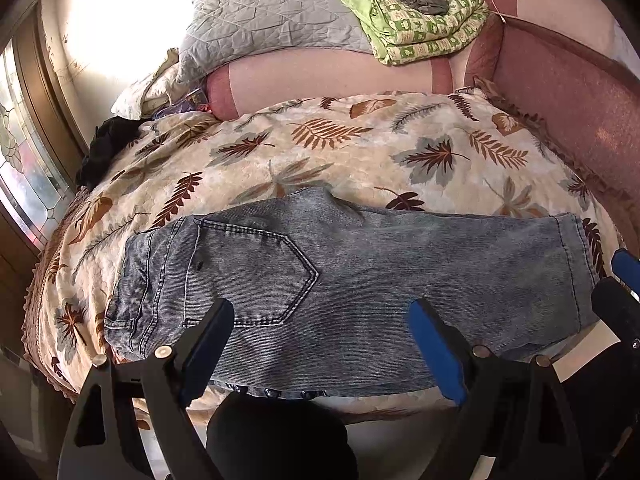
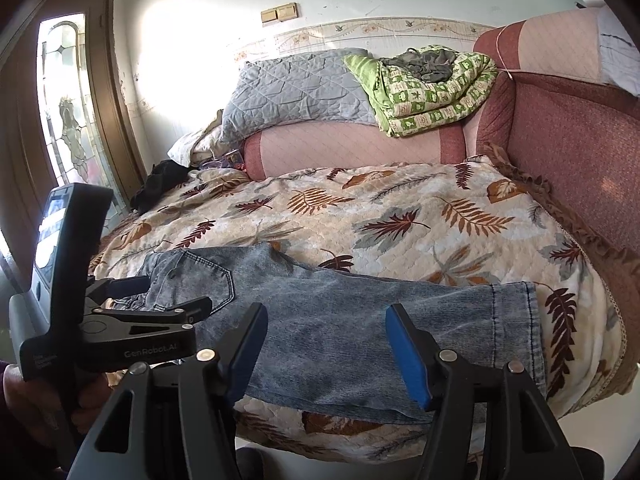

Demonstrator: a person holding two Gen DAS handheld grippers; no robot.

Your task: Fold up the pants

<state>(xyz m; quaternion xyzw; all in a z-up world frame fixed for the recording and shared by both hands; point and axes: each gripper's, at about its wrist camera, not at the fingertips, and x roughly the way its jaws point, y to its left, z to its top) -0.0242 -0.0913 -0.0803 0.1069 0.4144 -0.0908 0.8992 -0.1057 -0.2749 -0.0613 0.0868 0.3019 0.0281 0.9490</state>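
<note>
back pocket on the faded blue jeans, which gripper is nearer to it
Left. The left gripper hovers open just below the stitched back pocket of the faded blue jeans; the right gripper hovers open nearer the hem end.

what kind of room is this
Probably a bedroom or living room at home: jeans lie on a leaf-print blanket over a pink sofa bed, with folded quilts stacked behind.

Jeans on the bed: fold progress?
Done: jeans lie flat on the leaf-print bedspread, legs apparently stacked, back pocket up. In hand: nothing; left gripper and right gripper are both open above the denim. Left: the crosswise folds.
</note>
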